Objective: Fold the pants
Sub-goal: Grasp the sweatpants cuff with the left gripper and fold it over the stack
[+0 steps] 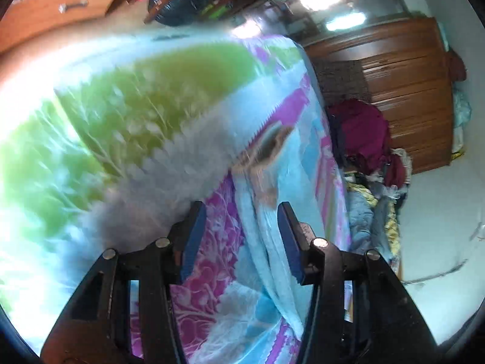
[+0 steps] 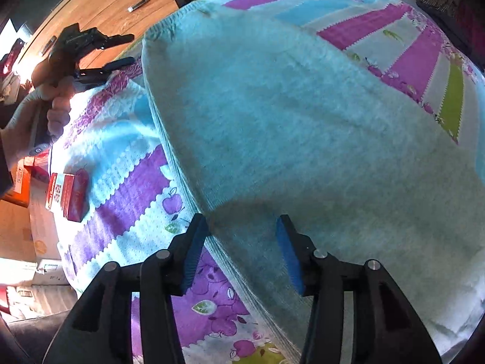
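Note:
The pants are pale blue-grey knit fabric, spread flat over the patterned bedsheet and filling most of the right wrist view. My right gripper is open, its blue pads astride the pants' near left edge, just above the fabric. In the blurred left wrist view the pants show as a grey band across the bed. My left gripper is open and empty above the sheet, beside that band. It also shows in the right wrist view, held in a gloved hand at the far left corner of the pants.
A red box lies on the bed's left side. Wooden drawers stand behind the bed. A wooden wardrobe and a heap of clothes on the floor lie beyond the bed's edge.

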Demonstrator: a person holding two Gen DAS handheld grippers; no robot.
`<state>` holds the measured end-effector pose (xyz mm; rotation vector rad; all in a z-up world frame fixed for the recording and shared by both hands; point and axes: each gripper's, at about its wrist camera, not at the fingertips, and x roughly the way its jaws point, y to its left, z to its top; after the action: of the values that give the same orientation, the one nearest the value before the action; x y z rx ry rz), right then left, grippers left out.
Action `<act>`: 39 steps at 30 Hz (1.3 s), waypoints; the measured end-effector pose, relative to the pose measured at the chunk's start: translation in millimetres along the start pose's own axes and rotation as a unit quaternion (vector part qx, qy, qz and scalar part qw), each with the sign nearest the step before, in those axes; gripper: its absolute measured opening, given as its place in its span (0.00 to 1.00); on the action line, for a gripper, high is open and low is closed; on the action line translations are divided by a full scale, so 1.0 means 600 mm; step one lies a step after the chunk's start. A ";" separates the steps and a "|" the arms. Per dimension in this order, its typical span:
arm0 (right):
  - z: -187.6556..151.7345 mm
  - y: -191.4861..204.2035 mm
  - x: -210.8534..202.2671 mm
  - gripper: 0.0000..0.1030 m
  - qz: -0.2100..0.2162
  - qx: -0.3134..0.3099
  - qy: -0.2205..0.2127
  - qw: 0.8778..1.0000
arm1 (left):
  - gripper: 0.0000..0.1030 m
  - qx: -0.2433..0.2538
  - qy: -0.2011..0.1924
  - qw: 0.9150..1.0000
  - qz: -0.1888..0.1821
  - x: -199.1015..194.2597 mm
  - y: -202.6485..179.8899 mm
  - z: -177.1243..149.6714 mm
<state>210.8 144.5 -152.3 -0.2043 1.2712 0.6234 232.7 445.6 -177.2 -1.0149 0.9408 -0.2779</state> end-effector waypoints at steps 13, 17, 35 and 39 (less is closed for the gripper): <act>0.044 0.037 0.046 0.59 -0.014 -0.042 0.048 0.998 | 0.46 0.025 0.035 0.999 -0.030 0.060 -0.032 -0.003; 0.076 0.051 0.044 0.59 0.003 -0.055 0.051 0.997 | 0.45 0.031 0.026 0.999 -0.026 0.065 -0.031 0.000; 0.448 -0.122 -0.027 0.58 0.023 0.029 -0.098 0.994 | 0.21 0.083 0.023 0.996 -0.012 0.074 -0.045 0.010; 0.306 -0.152 -0.065 0.33 -0.183 0.070 -0.118 0.974 | 0.17 0.103 0.019 0.994 -0.019 0.080 -0.055 0.011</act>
<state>405.9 144.4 -77.7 -0.2332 1.0099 0.2307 273.4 403.2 -174.9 -0.8412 0.9076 -0.4179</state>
